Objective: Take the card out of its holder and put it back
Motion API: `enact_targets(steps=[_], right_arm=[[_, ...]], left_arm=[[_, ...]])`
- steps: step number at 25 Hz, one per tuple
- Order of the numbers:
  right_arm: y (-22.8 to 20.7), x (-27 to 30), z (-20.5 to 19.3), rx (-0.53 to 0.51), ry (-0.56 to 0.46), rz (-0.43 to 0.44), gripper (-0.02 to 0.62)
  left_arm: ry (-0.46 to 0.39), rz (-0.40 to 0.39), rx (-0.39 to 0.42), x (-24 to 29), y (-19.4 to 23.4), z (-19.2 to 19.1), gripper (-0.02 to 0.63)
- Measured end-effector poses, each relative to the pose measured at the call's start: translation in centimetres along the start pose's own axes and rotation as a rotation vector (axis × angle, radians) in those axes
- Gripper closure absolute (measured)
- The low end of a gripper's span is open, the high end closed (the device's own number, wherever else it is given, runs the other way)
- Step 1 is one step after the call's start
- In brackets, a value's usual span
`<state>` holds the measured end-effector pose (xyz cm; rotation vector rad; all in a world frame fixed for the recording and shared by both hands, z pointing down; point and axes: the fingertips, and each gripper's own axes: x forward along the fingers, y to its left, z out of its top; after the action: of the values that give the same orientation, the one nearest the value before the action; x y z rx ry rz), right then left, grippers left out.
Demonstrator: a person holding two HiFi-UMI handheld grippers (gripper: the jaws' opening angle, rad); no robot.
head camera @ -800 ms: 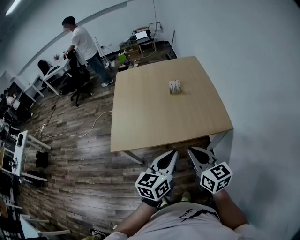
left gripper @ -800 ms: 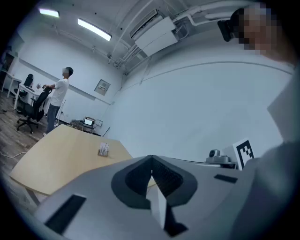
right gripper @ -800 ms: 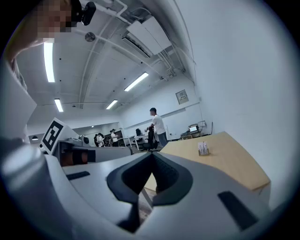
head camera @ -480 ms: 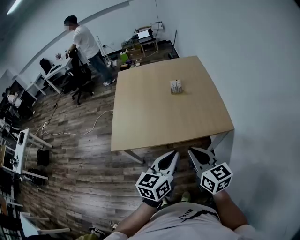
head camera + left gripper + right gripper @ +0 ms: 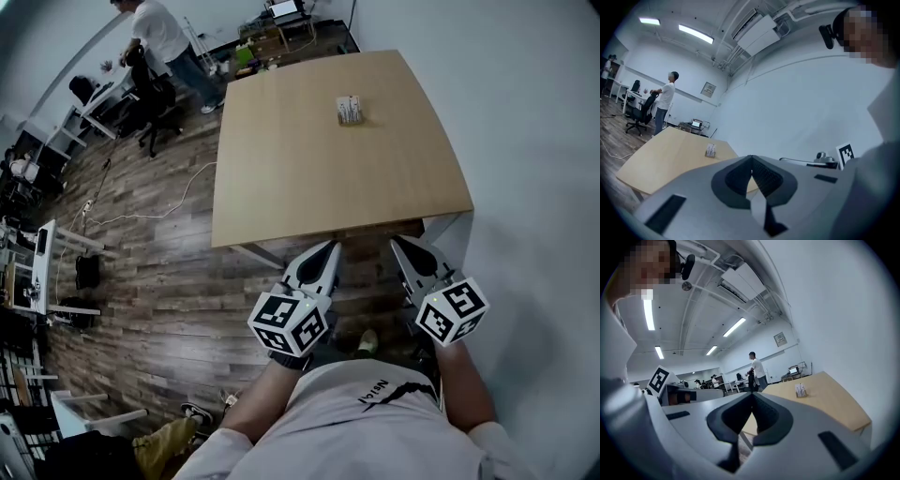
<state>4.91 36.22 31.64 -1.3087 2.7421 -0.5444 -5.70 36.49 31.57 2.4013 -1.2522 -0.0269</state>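
A small card holder [image 5: 350,111] with white cards standing in it sits on the far right part of a light wooden table [image 5: 281,187]. It shows small in the left gripper view as the card holder [image 5: 710,150] and in the right gripper view as the card holder [image 5: 801,390]. My left gripper [image 5: 330,248] and right gripper [image 5: 397,246] hang below the table's near edge, close to my body and far from the holder. Both are shut with nothing between the tips.
A white wall [image 5: 525,141] runs along the table's right side. Dark wood floor [image 5: 141,309] with a white cable [image 5: 178,202] lies to the left. A person [image 5: 164,37] stands by desks and an office chair [image 5: 150,98] at the far left. More desks line the left edge.
The head view has tipped down and nearer: the table and holder have shifted up the frame. Both grippers sit a little higher and wider apart, still shut.
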Motion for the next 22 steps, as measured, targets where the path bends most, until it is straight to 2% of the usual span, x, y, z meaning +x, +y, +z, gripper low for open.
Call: enact_targets(steps=[6, 13, 22], right_arm=[[-3.0, 2.2, -0.9, 0.032, 0.014, -0.004, 0.581], [-7.2, 7.3, -1.4, 0.03, 0.033, -0.035, 0.581], [-12.3, 16.9, 1.3, -0.006, 0.04, -0.082, 0.581]], left_arm=[[0.024, 0.017, -0.004, 2.5, 2.0, -0.6, 0.593], [0.041, -0.011, -0.008, 8.3, 6.0, -0.5, 0.594], [0.062, -0.09, 0.023, 17.0, 12.8, 3.5, 0.593]])
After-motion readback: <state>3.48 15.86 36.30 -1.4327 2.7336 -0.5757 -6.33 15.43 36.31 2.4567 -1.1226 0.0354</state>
